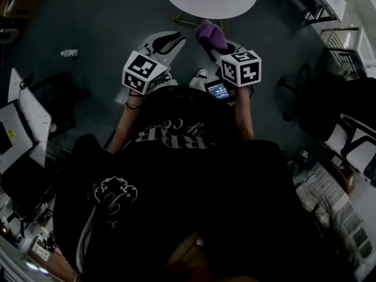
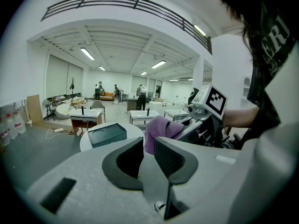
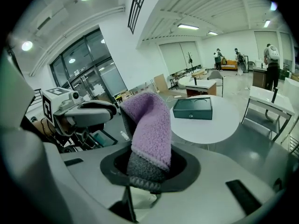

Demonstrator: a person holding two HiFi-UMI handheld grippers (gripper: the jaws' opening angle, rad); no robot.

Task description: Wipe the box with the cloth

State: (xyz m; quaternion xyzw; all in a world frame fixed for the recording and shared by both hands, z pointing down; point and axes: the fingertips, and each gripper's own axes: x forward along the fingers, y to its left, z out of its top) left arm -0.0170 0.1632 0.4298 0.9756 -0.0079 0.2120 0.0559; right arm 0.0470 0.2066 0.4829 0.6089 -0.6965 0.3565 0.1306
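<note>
So closest in, both grippers are held out in front of the person's dark shirt (image 1: 176,175), side by side and apart from each other. The left gripper (image 2: 148,155) has its jaws parted by a narrow gap with nothing between them; the purple you see through that gap is further off and belongs to the other one. The right gripper (image 3: 149,164) is clamped on the cloth (image 3: 149,125), a fluffy purple thing with a grey underside. It's pinched at the bottom end, and the rest stands up out of the jaws and flops over at the top. There's a small lit screen (image 1: 220,90) just under the right gripper's marker cube in the head view.

Past the grippers is dark floor (image 1: 100,22), then a round white table (image 3: 219,125). The box (image 3: 193,108) sits flat on it, dark green with two round recesses in the top. It's well apart from the cloth, nothing touching it.

Way at the back of the hall there are more desks and a few people (image 3: 270,59) standing around
</note>
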